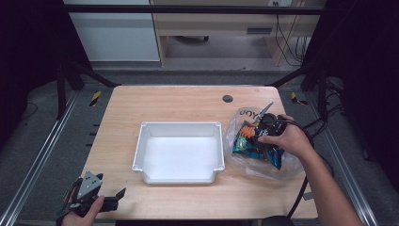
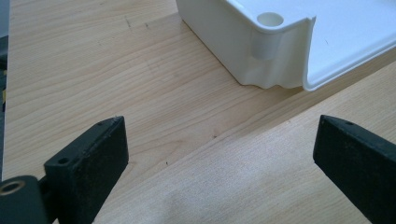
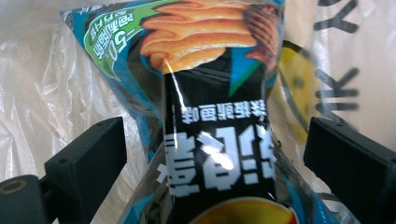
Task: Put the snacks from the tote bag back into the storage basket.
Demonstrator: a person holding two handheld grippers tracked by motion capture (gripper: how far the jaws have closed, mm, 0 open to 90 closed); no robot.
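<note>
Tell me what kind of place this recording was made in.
Probably a lab or workshop set up for recording: a wooden table inside a black metal frame, cables trailing on the floor behind, and a person working a hand-held gripper over a snack bag.

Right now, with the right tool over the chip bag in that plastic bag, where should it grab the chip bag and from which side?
Grip the chip bag across its narrow black middle panel, coming straight down from above, as the right tool already does with open jaws either side. The chip bag lies flat in the plastic bag, so its puffed middle probably offers the easiest pinch; avoid catching the loose film.
</note>
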